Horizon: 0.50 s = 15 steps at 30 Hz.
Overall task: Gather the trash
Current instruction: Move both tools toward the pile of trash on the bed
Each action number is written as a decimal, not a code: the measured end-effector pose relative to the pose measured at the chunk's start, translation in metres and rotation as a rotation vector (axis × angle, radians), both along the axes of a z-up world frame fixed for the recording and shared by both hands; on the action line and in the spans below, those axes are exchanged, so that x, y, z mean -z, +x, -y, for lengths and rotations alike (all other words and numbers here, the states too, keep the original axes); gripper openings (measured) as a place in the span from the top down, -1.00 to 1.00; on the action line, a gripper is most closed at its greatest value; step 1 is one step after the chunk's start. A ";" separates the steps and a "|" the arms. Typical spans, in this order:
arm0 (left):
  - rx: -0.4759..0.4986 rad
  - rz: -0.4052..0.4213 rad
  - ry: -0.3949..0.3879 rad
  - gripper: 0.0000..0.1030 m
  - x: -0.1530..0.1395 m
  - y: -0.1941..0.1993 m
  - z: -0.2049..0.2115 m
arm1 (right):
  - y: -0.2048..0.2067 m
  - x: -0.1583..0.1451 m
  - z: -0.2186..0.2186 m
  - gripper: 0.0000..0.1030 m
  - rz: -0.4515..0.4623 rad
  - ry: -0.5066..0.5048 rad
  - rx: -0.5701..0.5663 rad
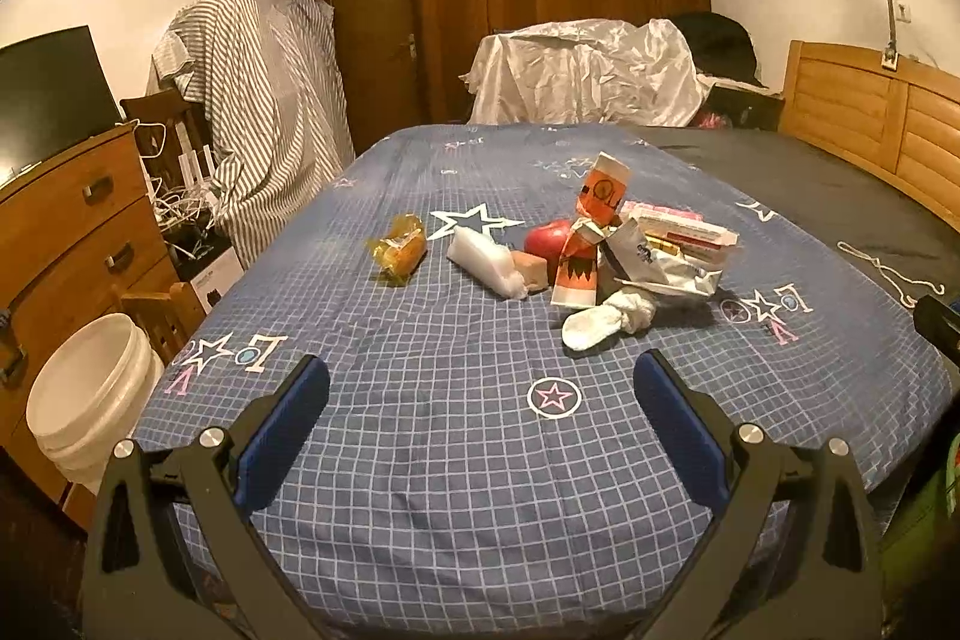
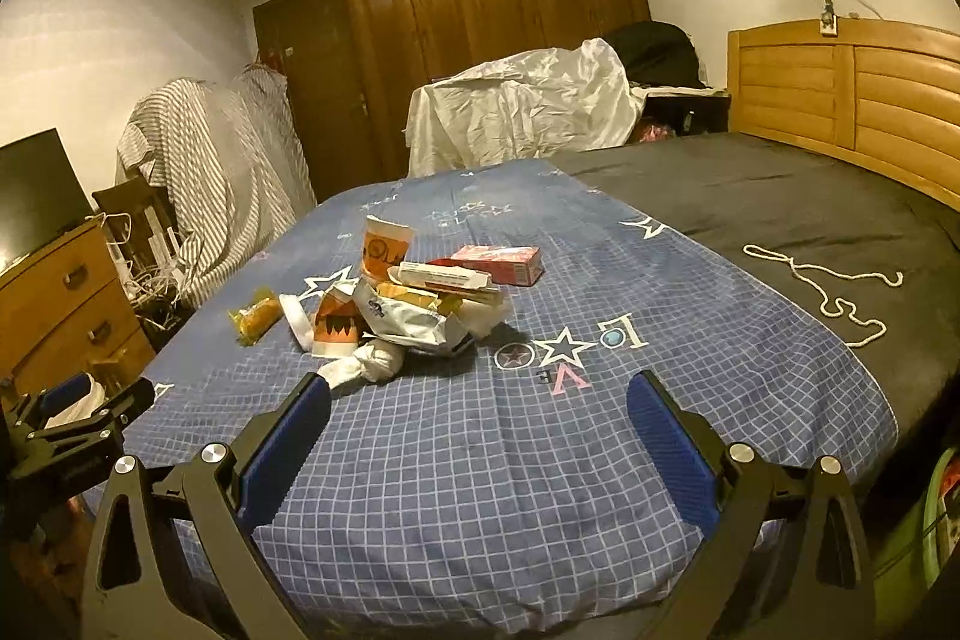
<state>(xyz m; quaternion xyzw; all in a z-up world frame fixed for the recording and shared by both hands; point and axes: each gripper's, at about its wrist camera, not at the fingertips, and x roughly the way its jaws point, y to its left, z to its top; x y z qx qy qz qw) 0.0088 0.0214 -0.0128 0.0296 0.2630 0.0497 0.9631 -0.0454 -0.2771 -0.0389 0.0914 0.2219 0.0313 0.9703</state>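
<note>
Hovering over the near edge of the bed, both grippers are held spread and empty.

The left gripper point(image 1: 480, 382) and right gripper point(image 2: 480, 400) are kept short of the trash pile point(image 1: 624, 256), heaped mid-bedspread, probably for an approach. A white bucket point(image 1: 90, 400) is stood on the floor at near left, likely as the bin. A knotted white wad point(image 2: 366, 364) is found nearest; a cord point(image 2: 822, 292) is left apart, far right.
</note>
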 end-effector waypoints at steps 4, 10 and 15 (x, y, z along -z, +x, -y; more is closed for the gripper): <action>-0.006 -0.012 0.001 -0.90 0.003 0.003 -0.001 | 0.004 0.005 -0.002 -0.90 -0.013 0.001 0.006; -0.018 -0.022 0.002 -0.90 0.006 0.005 -0.003 | 0.008 0.010 -0.004 -0.90 -0.025 0.001 0.006; -0.023 -0.028 0.004 -0.90 0.008 0.007 -0.003 | 0.008 0.012 -0.005 -0.91 -0.026 0.001 0.005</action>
